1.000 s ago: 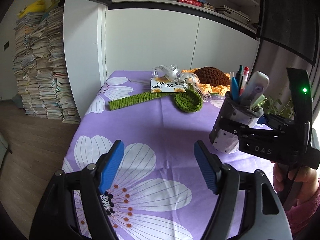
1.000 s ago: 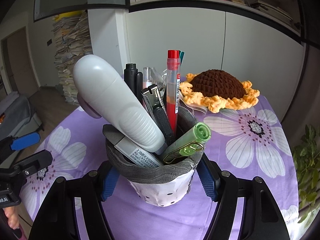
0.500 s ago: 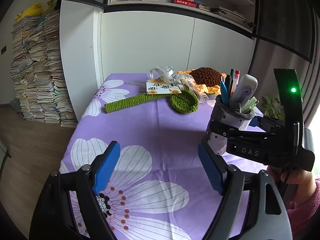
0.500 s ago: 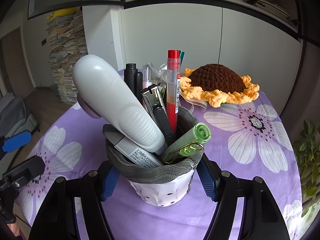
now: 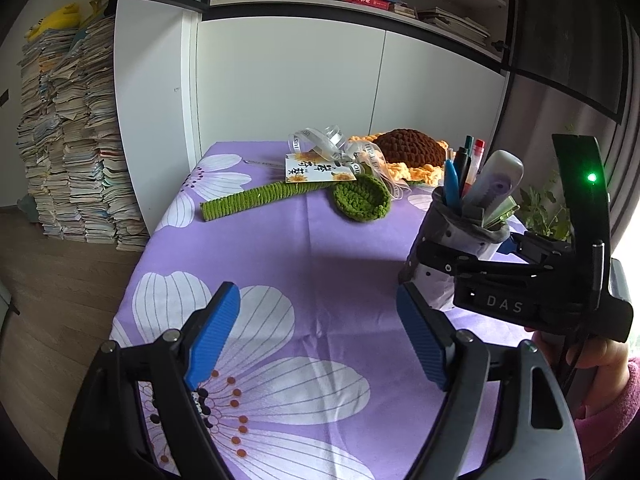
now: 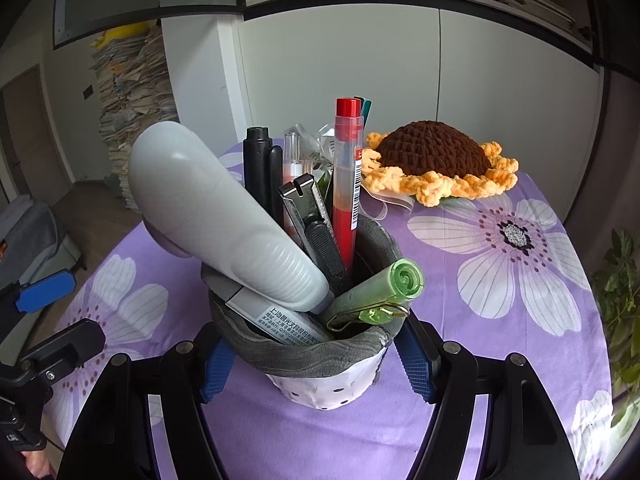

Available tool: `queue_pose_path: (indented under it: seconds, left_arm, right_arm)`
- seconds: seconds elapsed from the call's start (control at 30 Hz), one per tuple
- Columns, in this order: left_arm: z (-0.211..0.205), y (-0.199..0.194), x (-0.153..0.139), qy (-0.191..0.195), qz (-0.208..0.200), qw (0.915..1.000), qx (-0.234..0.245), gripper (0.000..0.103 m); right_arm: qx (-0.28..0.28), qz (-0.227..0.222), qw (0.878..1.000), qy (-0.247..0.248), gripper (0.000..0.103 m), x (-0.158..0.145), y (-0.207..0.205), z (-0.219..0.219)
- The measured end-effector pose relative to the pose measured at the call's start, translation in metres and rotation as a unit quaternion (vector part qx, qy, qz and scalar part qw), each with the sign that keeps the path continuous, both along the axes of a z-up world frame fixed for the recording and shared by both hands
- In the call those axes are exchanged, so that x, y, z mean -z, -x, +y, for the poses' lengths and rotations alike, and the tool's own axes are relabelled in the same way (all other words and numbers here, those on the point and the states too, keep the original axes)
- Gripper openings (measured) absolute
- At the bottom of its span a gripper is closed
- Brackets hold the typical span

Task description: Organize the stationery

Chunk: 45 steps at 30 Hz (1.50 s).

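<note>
A soft grey-and-white pen holder [image 6: 320, 376] stands packed with stationery: a large white stapler-like tool [image 6: 224, 224], a red pen [image 6: 346, 176], black pens, a utility knife and a green pen [image 6: 380, 292]. My right gripper [image 6: 316, 360] is shut on the holder, its blue pads pressing both sides. In the left wrist view the holder [image 5: 452, 240] sits at the right, gripped by the right gripper [image 5: 460, 264]. My left gripper [image 5: 320, 340] is open and empty above the purple floral tablecloth [image 5: 304, 256].
A crocheted sunflower [image 6: 436, 160] lies at the table's back. A green crocheted stem [image 5: 256, 198], a green crocheted leaf [image 5: 362, 196], a printed card and ribbon [image 5: 320, 164] lie in front of it. A paper stack [image 5: 68, 140] stands left; a plant [image 6: 620, 312] stands right.
The left gripper has pulled back and tilted up a little, so the table looks farther. The right gripper still holds the pen holder, with the view shifted slightly.
</note>
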<state>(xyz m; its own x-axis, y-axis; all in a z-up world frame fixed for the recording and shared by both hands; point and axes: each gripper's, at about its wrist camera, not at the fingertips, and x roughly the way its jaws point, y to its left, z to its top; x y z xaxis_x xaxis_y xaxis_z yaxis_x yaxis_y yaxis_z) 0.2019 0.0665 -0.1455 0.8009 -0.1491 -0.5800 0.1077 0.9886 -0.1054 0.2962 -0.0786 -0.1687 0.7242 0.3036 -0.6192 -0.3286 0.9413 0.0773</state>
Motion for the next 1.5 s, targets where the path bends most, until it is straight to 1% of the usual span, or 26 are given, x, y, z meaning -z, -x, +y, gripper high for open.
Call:
queue_pose_path:
  seconds: [0.1, 0.13, 0.17, 0.23, 0.33, 0.5, 0.63, 0.7, 0.73, 0.83, 0.87, 0.9, 0.93, 1.0, 1.13, 1.27, 1.37, 1.5]
  left_arm:
    - [-0.002, 0.0, -0.001, -0.003, 0.003, 1.0, 0.003, 0.08]
    - [-0.002, 0.001, -0.001, -0.005, 0.001, 1.0, 0.002, 0.08]
    - [-0.002, 0.001, -0.002, -0.006, 0.0, 1.0, 0.002, 0.08]
    - [-0.003, 0.002, -0.003, -0.004, -0.001, 1.0, 0.002, 0.08]
    - [-0.004, 0.006, -0.006, 0.002, -0.001, 1.0, 0.003, 0.08]
    - [-0.011, 0.015, -0.018, -0.008, -0.011, 0.9999, 0.006, 0.08]
    - [-0.018, 0.028, -0.031, -0.008, -0.027, 0.9995, 0.012, 0.082]
    - [-0.024, 0.036, -0.04, -0.011, -0.036, 0.9991, 0.016, 0.084]
    - [-0.026, 0.038, -0.043, -0.013, -0.04, 0.999, 0.018, 0.084]
    - [-0.034, 0.052, -0.059, -0.016, -0.059, 0.9978, 0.027, 0.088]
    - [-0.037, 0.058, -0.064, -0.014, -0.069, 0.9971, 0.029, 0.093]
    - [-0.039, 0.065, -0.069, -0.013, -0.081, 0.9962, 0.03, 0.101]
    - [-0.041, 0.074, -0.075, -0.013, -0.096, 0.995, 0.026, 0.103]
    - [-0.047, 0.087, -0.083, -0.021, -0.116, 0.9928, 0.022, 0.102]
    - [-0.061, 0.108, -0.096, -0.051, -0.126, 0.9902, 0.032, 0.102]
    - [-0.068, 0.132, -0.109, -0.064, -0.152, 0.986, 0.028, 0.102]
    - [-0.072, 0.145, -0.116, -0.064, -0.166, 0.9836, 0.026, 0.102]
    - [-0.074, 0.155, -0.124, -0.047, -0.163, 0.9854, 0.013, 0.102]
  right_arm:
    - [-0.008, 0.0, 1.0, 0.004, 0.073, 0.0, 0.002, 0.001]
    - [-0.01, -0.004, 1.0, 0.005, 0.074, -0.002, 0.004, 0.001]
    - [-0.01, -0.01, 1.0, 0.007, 0.081, -0.004, 0.007, 0.0]
    - [-0.005, -0.023, 1.0, 0.009, 0.088, -0.009, 0.012, -0.003]
    - [-0.003, -0.03, 1.0, 0.004, 0.088, -0.015, 0.017, -0.008]
    - [0.0, -0.008, 1.0, 0.001, 0.088, -0.01, 0.025, -0.018]
    - [0.018, 0.003, 1.0, -0.013, 0.088, -0.009, 0.044, -0.035]
    - [0.031, -0.004, 0.999, -0.022, 0.088, -0.015, 0.06, -0.043]
    - [0.039, -0.015, 0.999, -0.021, 0.088, -0.021, 0.072, -0.046]
    - [0.065, -0.053, 0.996, -0.001, 0.088, -0.043, 0.101, -0.053]
    - [0.075, -0.064, 0.995, 0.004, 0.088, -0.052, 0.111, -0.056]
    - [0.08, -0.071, 0.994, 0.005, 0.088, -0.058, 0.118, -0.059]
    - [0.086, -0.077, 0.993, 0.001, 0.088, -0.065, 0.127, -0.064]
    - [0.096, -0.079, 0.992, -0.012, 0.088, -0.072, 0.142, -0.073]
    - [0.113, -0.078, 0.99, -0.032, 0.088, -0.082, 0.164, -0.09]
    - [0.128, -0.096, 0.986, -0.041, 0.088, -0.098, 0.188, -0.1]
    - [0.126, -0.114, 0.984, -0.047, 0.088, -0.111, 0.208, -0.101]
    - [0.129, -0.14, 0.981, -0.041, 0.088, -0.125, 0.23, -0.097]
